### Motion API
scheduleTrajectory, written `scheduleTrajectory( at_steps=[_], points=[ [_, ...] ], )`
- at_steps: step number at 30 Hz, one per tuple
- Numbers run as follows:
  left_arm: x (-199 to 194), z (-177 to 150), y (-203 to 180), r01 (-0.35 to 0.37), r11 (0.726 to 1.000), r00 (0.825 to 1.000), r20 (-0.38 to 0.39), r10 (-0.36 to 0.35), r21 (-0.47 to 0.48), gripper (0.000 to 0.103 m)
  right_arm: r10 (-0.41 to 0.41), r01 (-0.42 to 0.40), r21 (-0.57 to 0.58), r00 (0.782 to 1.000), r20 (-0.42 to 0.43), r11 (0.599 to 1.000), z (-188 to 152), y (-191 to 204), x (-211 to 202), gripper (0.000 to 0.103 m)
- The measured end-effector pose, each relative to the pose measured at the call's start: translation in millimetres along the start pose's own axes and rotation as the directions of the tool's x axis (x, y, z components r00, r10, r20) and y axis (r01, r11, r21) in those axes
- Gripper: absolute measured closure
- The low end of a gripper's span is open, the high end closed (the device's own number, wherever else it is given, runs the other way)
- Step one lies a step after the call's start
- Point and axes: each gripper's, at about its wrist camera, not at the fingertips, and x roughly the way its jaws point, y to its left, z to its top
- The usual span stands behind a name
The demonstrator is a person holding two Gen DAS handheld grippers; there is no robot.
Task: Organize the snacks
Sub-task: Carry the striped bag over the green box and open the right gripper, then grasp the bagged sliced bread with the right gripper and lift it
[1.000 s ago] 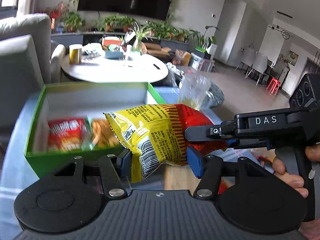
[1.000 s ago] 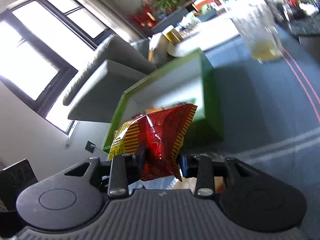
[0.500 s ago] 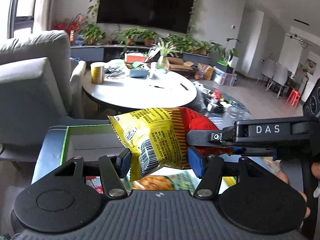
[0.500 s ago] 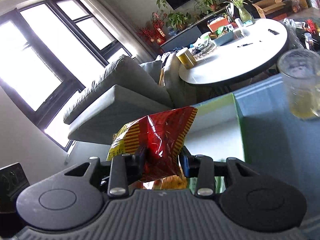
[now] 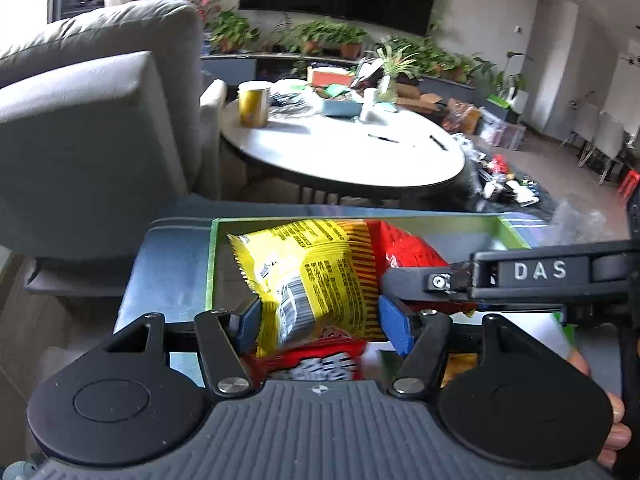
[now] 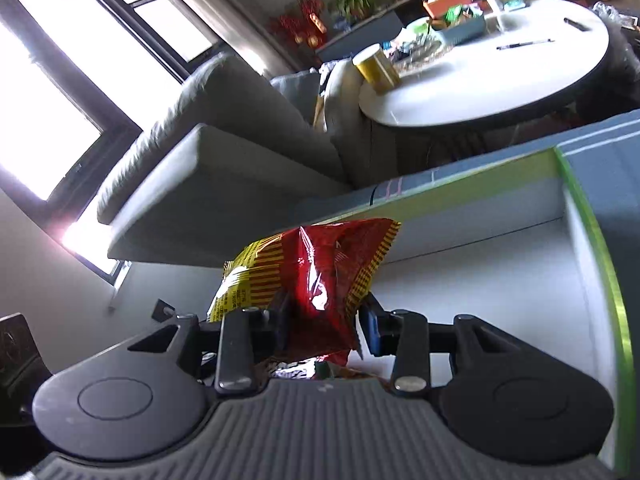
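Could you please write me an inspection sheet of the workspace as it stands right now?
Surface: blue-grey striped cloth under the box.
Job's things: green box; yellow-and-red snack bag held over it; more snack packets below.
Clutter: crinkled clear plastic beside the box.
Grippers: left gripper and right gripper, both shut on the bag.
Cables: nothing seen.
Surroundings: grey sofa, round white table with yellow can, potted plants.

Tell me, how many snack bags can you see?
3. One yellow-and-red bag is held by both grippers above the green box. A red bag and an orange one lie below; more may be hidden.
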Motion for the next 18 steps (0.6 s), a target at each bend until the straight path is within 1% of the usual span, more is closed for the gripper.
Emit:
scheduleTrajectory(
  at_steps=[2,4,6,7,8,11,13,16,18],
  points=[
    [-2,-4,3,-0.024,1.000,1.000,-0.001,0.024,-0.006,0.041,-0.030,0.030,-0.014,0.999,-0.014,0.999,-3,0,2,0.052],
    [-6,-7,5,-0.042,0.999,0.999,0.003,0.042,-0.002,0.041,-0.037,0.036,-0.008,0.999,-0.017,0.999,-3,-2,-2,0.048],
    [-14,-11,4,-0.043,0.999,0.999,0.016,0.043,0.009,0.040,-0.052,0.052,0.009,0.999,-0.005,0.999,0,-3,-15,0.040],
    [-20,-12,3,-0.047,0.999,0.999,0.025,0.046,0.012,0.039,-0.065,0.065,0.014,0.998,0.001,0.998,4,-3,-20,0.031],
    [-26,-14,1,-0.052,0.999,0.998,0.036,0.051,0.016,0.038,-0.076,0.076,0.016,0.997,0.009,0.997,6,-2,-29,0.025],
    [-46,-18,-6,-0.049,0.999,0.996,0.074,0.048,0.019,0.036,-0.077,0.077,-0.027,0.997,0.011,0.997,8,2,-60,0.025],
    [-60,-22,-12,-0.024,1.000,0.995,0.093,0.023,0.015,0.035,-0.088,0.088,-0.082,0.996,0.007,0.993,3,7,-82,0.025],
    [-78,-28,-23,0.024,0.999,0.994,0.107,-0.026,0.023,0.034,-0.156,0.155,-0.176,0.988,0.007,0.972,-16,10,-114,0.022],
    [-90,-37,-33,0.057,0.998,0.992,0.109,-0.060,0.031,0.031,-0.202,0.200,-0.200,0.979,0.007,0.959,-32,5,-132,0.022]
  ],
)
